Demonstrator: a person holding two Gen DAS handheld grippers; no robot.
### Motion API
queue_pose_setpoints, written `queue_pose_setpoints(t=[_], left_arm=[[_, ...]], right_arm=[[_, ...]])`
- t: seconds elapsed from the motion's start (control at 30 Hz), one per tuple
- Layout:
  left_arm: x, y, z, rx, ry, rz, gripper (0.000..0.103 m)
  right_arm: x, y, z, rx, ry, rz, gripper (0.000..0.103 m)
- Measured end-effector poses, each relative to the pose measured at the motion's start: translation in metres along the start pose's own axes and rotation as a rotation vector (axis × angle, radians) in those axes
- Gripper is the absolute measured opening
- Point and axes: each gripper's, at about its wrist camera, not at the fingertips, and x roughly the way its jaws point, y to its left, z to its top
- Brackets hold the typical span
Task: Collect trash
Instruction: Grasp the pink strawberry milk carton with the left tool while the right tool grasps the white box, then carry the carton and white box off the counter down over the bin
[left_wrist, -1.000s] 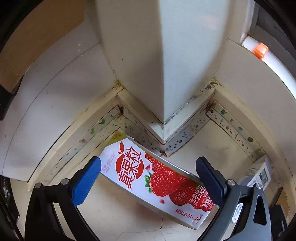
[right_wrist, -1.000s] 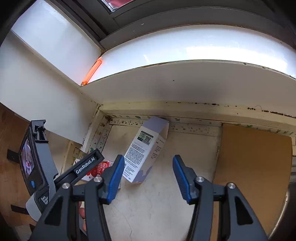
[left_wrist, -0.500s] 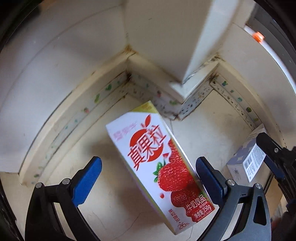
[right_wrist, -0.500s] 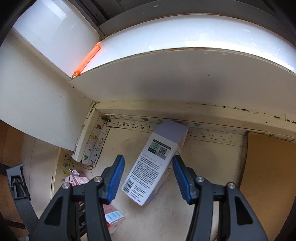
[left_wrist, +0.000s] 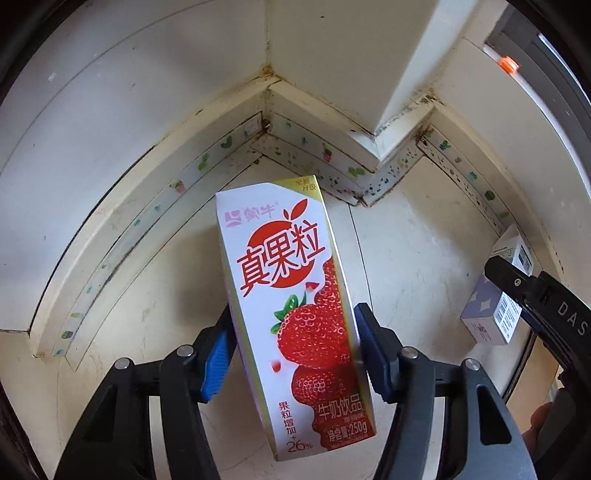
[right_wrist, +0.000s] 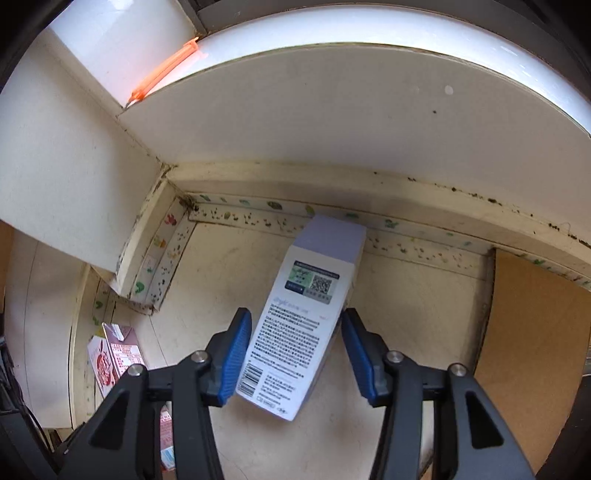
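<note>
A strawberry milk carton (left_wrist: 291, 280) lies on the cream floor in a wall corner. My left gripper (left_wrist: 293, 310) points down over it. Its jaws are closing, and both blue pads (left_wrist: 218, 354) touch the carton's long sides. The same carton (right_wrist: 110, 354) shows at the lower left of the right wrist view. A white and lavender box (right_wrist: 306, 317) with printed text lies by the skirting, also seen as the box (left_wrist: 498, 310) at the right of the left wrist view. My right gripper (right_wrist: 295, 312) straddles this box. Its jaws are closing, with slim gaps still at the pads.
A white wall column (left_wrist: 332, 74) and skirting with patterned tape (right_wrist: 406, 243) close off the floor behind both items. A brown board (right_wrist: 535, 332) lies at the right. An orange clip (right_wrist: 166, 70) sits on the window sill above. A small pink packet (right_wrist: 166, 439) lies near the bottom left.
Both grippers came down and forward over their items. The left jaws narrowed from wide open onto the carton. The right jaws narrowed slightly around the box.
</note>
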Motion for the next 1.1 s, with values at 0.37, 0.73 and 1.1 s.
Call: queue_pose_setpoints(t=[0.37, 0.73, 1.1], left_arm=[[-0.025, -0.015, -0.04, 0.122, -0.05, -0.03, 0.055], [-0.139, 0.005, -0.112, 0.36, -0.134, -0.172, 0.055], [-0.212, 0.058, -0.215, 0.517, -0.094, -0.342, 0.055]], right_arm=[[-0.041, -0.009, -0.043, -0.041, -0.021, 0.035, 0.035], [-0.147, -0.014, -0.145, -0.056, -0.12, 0.094, 0.035], [-0.226, 0.009, -0.281, -0.035, -0.184, 0.082, 0.035]])
